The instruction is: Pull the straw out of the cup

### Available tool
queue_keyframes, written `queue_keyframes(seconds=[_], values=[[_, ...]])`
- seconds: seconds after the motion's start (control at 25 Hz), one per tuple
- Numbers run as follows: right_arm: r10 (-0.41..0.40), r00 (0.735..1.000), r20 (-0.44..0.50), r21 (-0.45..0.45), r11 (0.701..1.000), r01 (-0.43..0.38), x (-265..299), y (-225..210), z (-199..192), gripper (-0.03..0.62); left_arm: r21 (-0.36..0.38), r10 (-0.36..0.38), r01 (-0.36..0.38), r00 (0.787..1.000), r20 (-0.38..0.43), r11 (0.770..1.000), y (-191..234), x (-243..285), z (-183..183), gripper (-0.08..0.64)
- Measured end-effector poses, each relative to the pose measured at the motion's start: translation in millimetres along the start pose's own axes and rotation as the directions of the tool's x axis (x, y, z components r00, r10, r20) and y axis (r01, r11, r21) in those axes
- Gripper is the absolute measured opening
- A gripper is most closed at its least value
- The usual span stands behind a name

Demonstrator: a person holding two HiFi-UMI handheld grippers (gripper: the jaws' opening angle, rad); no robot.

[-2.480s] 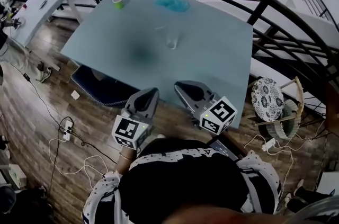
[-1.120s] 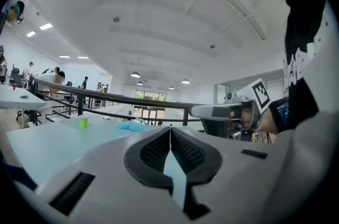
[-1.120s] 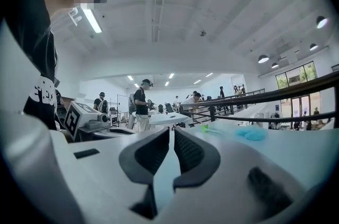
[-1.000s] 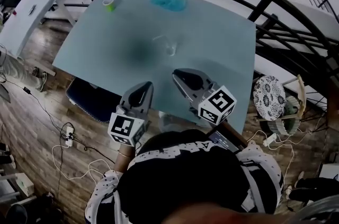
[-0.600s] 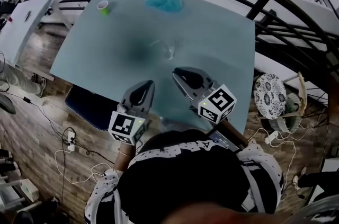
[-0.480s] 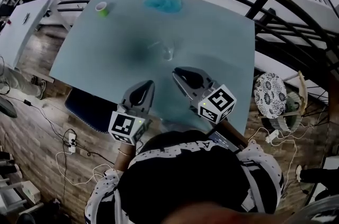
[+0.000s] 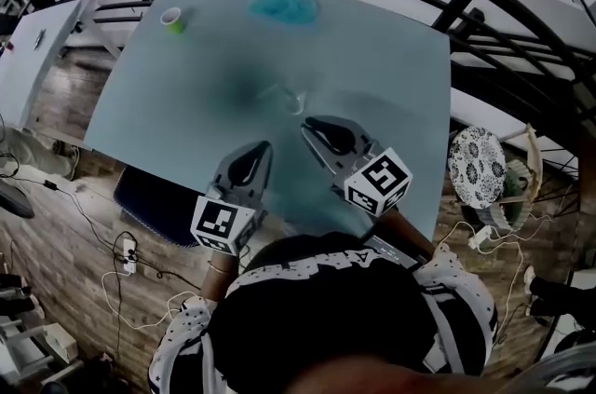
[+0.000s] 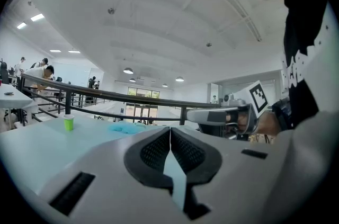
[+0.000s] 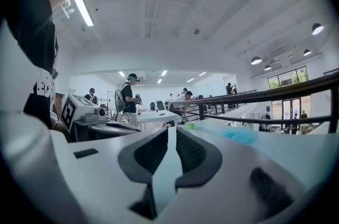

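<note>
A clear cup [image 7: 297,100] with a thin straw [image 7: 277,88] leaning out to the left stands mid-table in the head view. My right gripper [image 7: 307,124] hovers just short of the cup, over the near part of the table. Its jaws are almost together with only a thin slit and hold nothing. My left gripper [image 7: 260,146] is further back and to the left, near the front edge, shut and empty. In the left gripper view the left gripper [image 8: 170,128] has its tips touching. Neither gripper view shows the cup beyond the left or the right gripper [image 9: 169,128].
The pale blue table [image 7: 391,85] also carries a green cup [image 7: 172,18] at the far left and a blue cloth [image 7: 282,6] at the far middle. A dark railing [image 7: 466,1] curves behind and to the right. Cables lie on the wooden floor [image 7: 56,187] to the left.
The view has closed in on the table. Both grippers now sit over its near part rather than short of its edge, and the right one is closer to the cup.
</note>
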State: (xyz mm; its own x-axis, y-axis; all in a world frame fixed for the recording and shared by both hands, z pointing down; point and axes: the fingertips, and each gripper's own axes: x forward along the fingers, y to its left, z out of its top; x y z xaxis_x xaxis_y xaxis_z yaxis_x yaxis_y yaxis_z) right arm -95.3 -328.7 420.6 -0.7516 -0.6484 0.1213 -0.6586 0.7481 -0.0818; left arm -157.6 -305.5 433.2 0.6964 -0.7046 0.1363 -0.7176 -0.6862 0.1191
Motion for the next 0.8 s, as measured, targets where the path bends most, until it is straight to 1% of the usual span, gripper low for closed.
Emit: queue_keyframes(seconds=[0.36,0.6,0.8], values=[[0.000,1.000,-0.019,0.003,1.000,0.000,16,-23,-6,0.033,-0.009,0.025,-0.025,1.000,-0.016,1.000,17,15,0,0.014],[-0.022,1.000,-0.020,0.008,1.000,0.022,20,-28,-16,0.034,-0.009,0.035,-0.035,0.999,-0.038,0.999,21,13,-10,0.014],[-0.016,0.999,-0.030,0.019,1.000,0.017,44,-41,-20,0.035,-0.017,0.048,-0.049,0.997,-0.063,0.999,43,21,-9,0.014]])
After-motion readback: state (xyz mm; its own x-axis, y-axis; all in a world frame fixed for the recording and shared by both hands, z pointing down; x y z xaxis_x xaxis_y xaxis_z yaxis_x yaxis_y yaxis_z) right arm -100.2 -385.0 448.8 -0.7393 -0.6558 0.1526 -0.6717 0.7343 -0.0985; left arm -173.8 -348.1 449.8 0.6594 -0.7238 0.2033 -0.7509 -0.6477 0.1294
